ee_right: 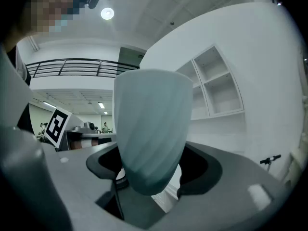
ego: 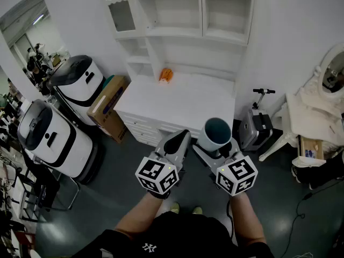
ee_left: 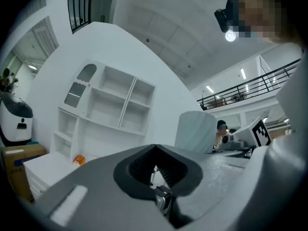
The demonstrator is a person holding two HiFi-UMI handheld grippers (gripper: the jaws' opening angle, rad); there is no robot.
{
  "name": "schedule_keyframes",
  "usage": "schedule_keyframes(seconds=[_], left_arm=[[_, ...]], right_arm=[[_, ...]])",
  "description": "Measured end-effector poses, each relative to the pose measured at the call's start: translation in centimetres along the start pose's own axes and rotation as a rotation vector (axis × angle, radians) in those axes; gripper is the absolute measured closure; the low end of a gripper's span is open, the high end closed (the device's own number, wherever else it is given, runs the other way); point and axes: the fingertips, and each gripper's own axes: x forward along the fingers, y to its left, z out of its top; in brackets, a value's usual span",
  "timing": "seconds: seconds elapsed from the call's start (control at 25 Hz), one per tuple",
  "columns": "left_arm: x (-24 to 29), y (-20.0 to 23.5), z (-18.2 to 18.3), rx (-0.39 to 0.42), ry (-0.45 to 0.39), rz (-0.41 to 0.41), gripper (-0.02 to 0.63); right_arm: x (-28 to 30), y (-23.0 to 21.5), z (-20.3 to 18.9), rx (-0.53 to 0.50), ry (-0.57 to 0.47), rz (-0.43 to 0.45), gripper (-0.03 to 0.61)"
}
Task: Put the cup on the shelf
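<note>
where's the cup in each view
Head view: cup lower centre-right, upright, just ahead of the right-hand marker cube.
Left gripper view: cup right of centre, off to the side of the jaws.
Right gripper view: cup dead centre, between the jaws.
Shared landmark: white shelf unit.

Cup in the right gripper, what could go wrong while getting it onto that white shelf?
The right gripper holds the cup low, near its narrower base, so the tall body might tip or slip. Its rim could catch a board or divider of the shelf. The shut left gripper sits close beside and could bump it.
</note>
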Motion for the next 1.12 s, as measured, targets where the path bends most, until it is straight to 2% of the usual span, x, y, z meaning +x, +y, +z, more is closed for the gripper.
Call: schedule_keyframes(seconds=[0.4,0.64,0.88,1.12], left_arm=[[0.7,-1.6,-1.3,-0.001,0.006,0.028,0.614],[1.1,-1.0,-2.0,0.001,0.025,0.038,0.614],[2.4,1.3,-2.2,-0.013,0.023,0.044,0.614],[4.7,6.0,-1.5,-0.015,0.015,0.049,0.614]], right_arm=[[-1.5,-1.2,-1.1,0.006,0.017,0.019,0.213],[-1.0,-1.5,-1.5,0.010,0.024,0.030,0.213],[1.2,-2.4,-2.1,0.013,0.060,0.044,0.210],[6.0,-4.4,-1.6,0.006,0.084,0.036,0.209]])
